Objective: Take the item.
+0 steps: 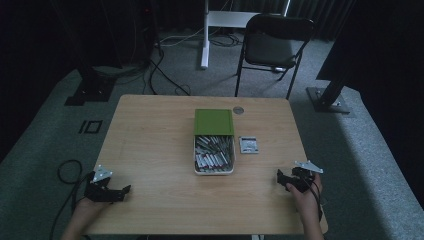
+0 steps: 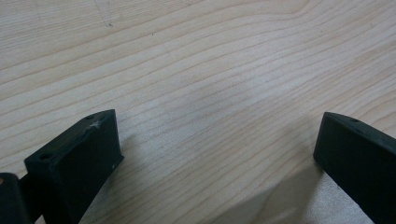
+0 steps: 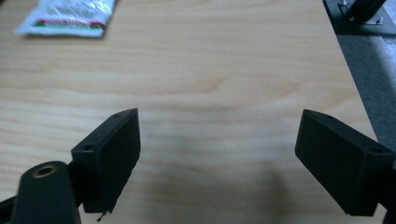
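A white tray (image 1: 196, 161) heaped with several small packets stands in the middle of the wooden table (image 1: 150, 145), and a green lid (image 1: 214, 121) lies against its far end. One flat white packet (image 1: 248, 144) lies on the wood just right of the tray; the right gripper view shows this packet (image 3: 70, 16) at its top left. My left gripper (image 1: 125, 191) rests near the table's front left corner, jaws wide apart over bare wood (image 2: 219, 130). My right gripper (image 1: 281, 179) sits near the front right corner, also open with nothing between its jaws (image 3: 219, 140).
A black folding chair (image 1: 272, 47) and a white stand (image 1: 205, 35) are beyond the table's far edge. Black frame posts (image 1: 90, 85) (image 1: 330, 95) stand on the grey carpet at both sides. A small round grommet (image 1: 238, 110) marks the table's far edge. The table's right edge (image 3: 355, 84) is close to my right gripper.
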`<action>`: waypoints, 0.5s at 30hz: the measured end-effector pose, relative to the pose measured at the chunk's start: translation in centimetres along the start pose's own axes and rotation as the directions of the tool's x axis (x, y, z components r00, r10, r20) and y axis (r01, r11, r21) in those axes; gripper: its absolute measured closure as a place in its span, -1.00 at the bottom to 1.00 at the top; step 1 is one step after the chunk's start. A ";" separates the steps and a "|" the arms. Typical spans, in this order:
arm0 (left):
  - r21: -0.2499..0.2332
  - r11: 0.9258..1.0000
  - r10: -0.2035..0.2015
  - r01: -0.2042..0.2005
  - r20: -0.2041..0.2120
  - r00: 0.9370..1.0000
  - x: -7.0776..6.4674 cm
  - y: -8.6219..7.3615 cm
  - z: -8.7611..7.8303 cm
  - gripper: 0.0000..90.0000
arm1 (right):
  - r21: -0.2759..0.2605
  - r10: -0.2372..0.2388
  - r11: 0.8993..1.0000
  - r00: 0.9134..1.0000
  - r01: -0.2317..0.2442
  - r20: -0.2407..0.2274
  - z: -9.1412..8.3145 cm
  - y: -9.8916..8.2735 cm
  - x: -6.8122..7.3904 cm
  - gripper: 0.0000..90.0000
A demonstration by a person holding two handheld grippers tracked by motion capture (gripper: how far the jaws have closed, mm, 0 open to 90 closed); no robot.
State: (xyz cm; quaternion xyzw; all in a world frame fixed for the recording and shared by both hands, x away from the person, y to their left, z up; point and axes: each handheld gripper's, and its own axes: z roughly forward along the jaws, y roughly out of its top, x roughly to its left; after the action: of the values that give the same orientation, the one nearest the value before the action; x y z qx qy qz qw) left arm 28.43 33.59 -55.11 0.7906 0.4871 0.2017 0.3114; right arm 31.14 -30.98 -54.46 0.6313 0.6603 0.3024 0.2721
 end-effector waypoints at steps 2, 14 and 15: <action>0.000 1.000 0.000 0.000 0.000 1.000 0.0 0.0 0.0 -0.97 | -0.001 0.005 1.000 1.000 -0.005 0.004 0.0 -0.2 -0.1 -0.68; -0.002 1.000 0.000 0.000 0.000 1.000 0.0 0.0 0.0 -0.97 | 0.029 -0.018 0.999 1.000 0.018 0.006 -0.7 -1.9 0.2 -0.68; -0.002 1.000 0.000 0.000 0.000 1.000 0.0 0.0 0.0 -0.97 | 0.029 -0.021 0.999 1.000 0.021 0.002 -0.8 -1.9 0.2 -0.68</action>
State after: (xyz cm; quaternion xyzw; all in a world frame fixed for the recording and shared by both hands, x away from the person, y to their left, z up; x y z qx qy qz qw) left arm 28.44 33.59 -55.12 0.7903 0.4870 0.2022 0.3120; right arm 29.25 -30.85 -55.37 0.6286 0.6709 0.2893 0.2667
